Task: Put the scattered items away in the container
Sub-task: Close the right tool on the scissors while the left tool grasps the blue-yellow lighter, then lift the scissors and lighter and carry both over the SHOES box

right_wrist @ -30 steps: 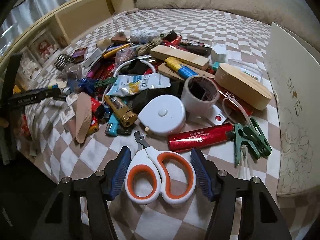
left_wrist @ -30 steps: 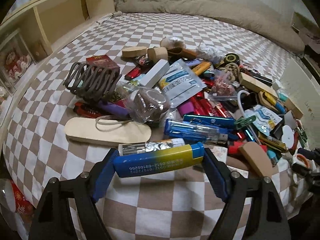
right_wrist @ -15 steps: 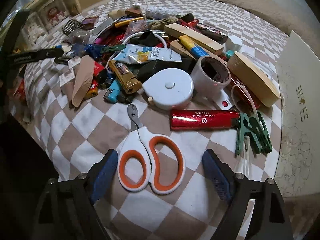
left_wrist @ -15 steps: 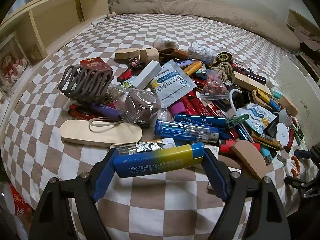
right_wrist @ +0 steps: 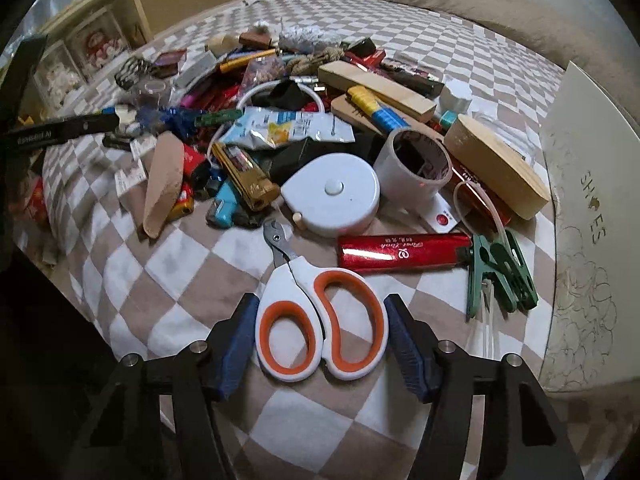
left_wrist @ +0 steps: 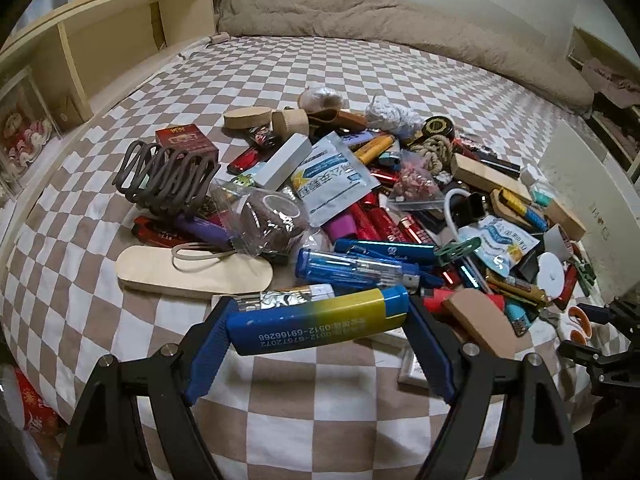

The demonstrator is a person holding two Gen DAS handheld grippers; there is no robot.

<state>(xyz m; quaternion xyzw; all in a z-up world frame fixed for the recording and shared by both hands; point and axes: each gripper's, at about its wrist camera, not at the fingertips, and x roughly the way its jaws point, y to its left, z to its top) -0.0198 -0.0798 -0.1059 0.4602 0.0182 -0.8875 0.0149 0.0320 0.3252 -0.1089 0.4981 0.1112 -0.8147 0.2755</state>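
Note:
My left gripper (left_wrist: 318,316) is shut on a blue and yellow lighter (left_wrist: 320,319), held crosswise above the checked bedcover. My right gripper (right_wrist: 322,326) has its blue pads touching both sides of the white and orange scissors (right_wrist: 320,312), which seem to lie on the bedcover, blades pointing away. A heap of scattered items lies beyond both: lighters, a white round tape measure (right_wrist: 334,198), a tape roll (right_wrist: 416,164), wooden blocks and packets. A white shoe box (right_wrist: 592,216) stands at the right edge of the right wrist view.
A red lighter (right_wrist: 402,252) and a green clip (right_wrist: 500,276) lie just right of the scissors. A wooden headboard shelf (left_wrist: 100,52) runs along the left. A beige duvet (left_wrist: 380,32) lies at the far end of the bed. The shoe box also shows in the left wrist view (left_wrist: 588,208).
My right gripper opened wide around the scissors half a second ago and has closed onto their handles again. My left gripper has lifted a little with the lighter still in it.

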